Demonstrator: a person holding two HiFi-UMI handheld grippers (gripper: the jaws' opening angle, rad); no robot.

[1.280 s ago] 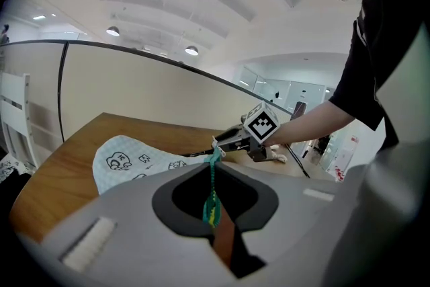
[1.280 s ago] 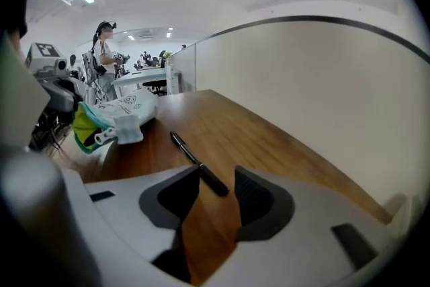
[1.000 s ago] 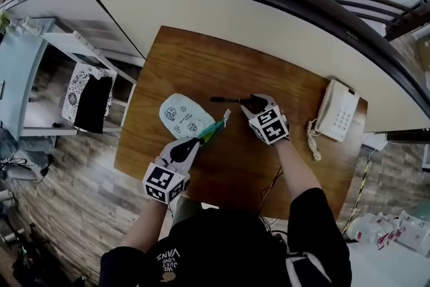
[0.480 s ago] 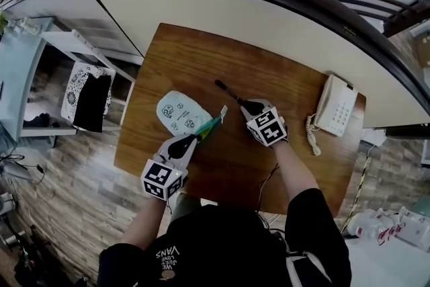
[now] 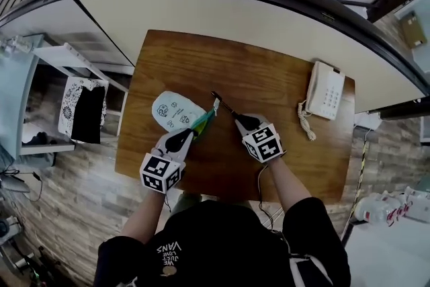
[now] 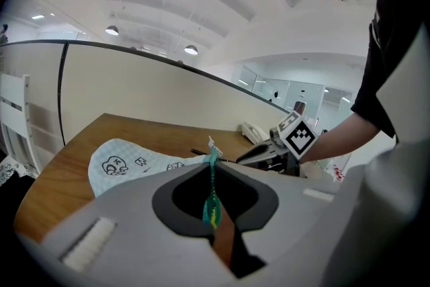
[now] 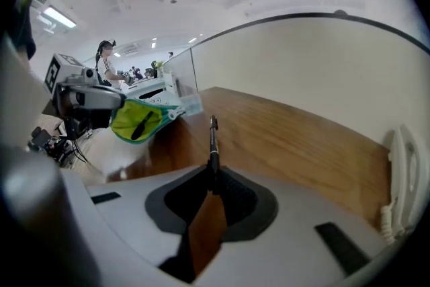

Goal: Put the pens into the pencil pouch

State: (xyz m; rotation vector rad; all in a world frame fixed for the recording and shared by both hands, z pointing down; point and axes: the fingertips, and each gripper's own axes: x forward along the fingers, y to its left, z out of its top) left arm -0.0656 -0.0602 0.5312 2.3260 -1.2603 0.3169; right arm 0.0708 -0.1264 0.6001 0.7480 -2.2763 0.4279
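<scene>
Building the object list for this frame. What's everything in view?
table: 1, brown wood, beside cream partition
pencil pouch: 1, white with prints, green lining, table's left
held pen: 1, black, in right claw, tip toward pouch
pen in pouch: 1, dark, inside pouch mouth
telephone: 1, white, table's right end
shelf unit: 1, white, floor left of table
left claw: 1, shut on pouch's edge
right claw: 1, just closed on held pen

Person's wearing a black short-sleeved T-shirt with white lettering on its left side. The left claw and right claw have pale grey shells with dark insides. Each carries a white cube with black square markers. There's a thin dark cable off the right one.
</scene>
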